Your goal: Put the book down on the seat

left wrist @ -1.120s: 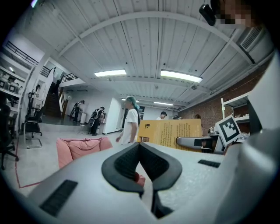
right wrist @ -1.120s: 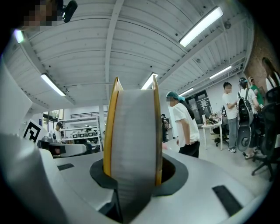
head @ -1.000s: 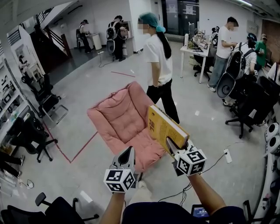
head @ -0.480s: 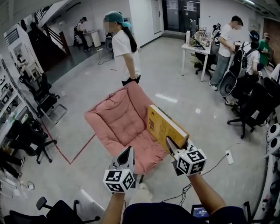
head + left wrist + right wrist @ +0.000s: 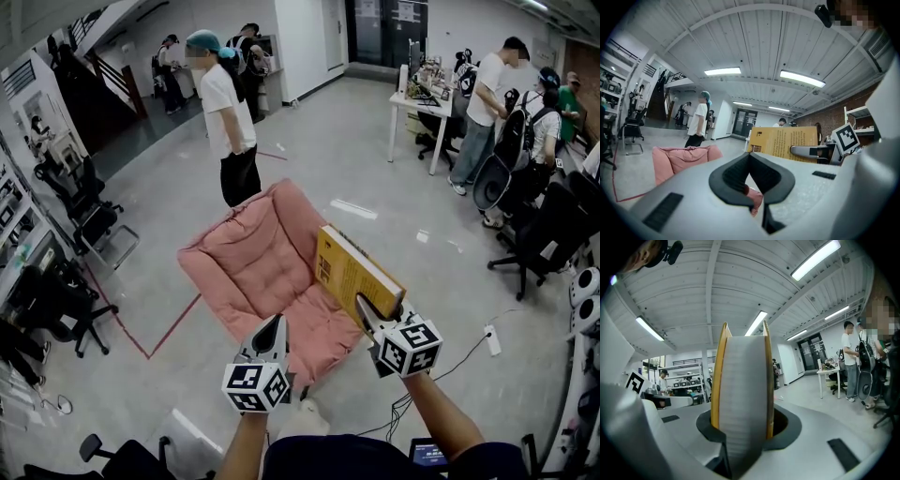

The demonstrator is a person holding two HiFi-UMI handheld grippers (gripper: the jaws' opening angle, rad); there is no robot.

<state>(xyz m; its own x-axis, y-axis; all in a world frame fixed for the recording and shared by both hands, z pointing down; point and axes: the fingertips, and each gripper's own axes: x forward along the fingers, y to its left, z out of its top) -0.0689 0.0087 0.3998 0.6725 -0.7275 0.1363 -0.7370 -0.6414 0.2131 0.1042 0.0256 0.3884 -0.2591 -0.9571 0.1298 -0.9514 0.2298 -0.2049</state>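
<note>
A thick yellow book (image 5: pixel 351 273) stands tilted in the air over the right side of a pink cushioned seat (image 5: pixel 260 261) on the floor. My right gripper (image 5: pixel 367 314) is shut on the book's lower corner. In the right gripper view the book's page edge (image 5: pixel 743 404) fills the space between the jaws. My left gripper (image 5: pixel 273 336) hovers over the seat's near edge, shut with nothing in it. In the left gripper view, the book (image 5: pixel 783 142) and the pink seat (image 5: pixel 679 158) show beyond its closed jaws (image 5: pixel 751 180).
A person in a white shirt (image 5: pixel 223 111) stands just behind the seat. Black office chairs (image 5: pixel 544 230) crowd the right side, and more (image 5: pixel 52 300) line the left. A white desk (image 5: pixel 427 108) with people stands at the back right. A power strip and cable (image 5: pixel 487 336) lie on the floor.
The person in the white shirt has walked from behind the seat's right side to its back left. Both grippers and the book have held still.
</note>
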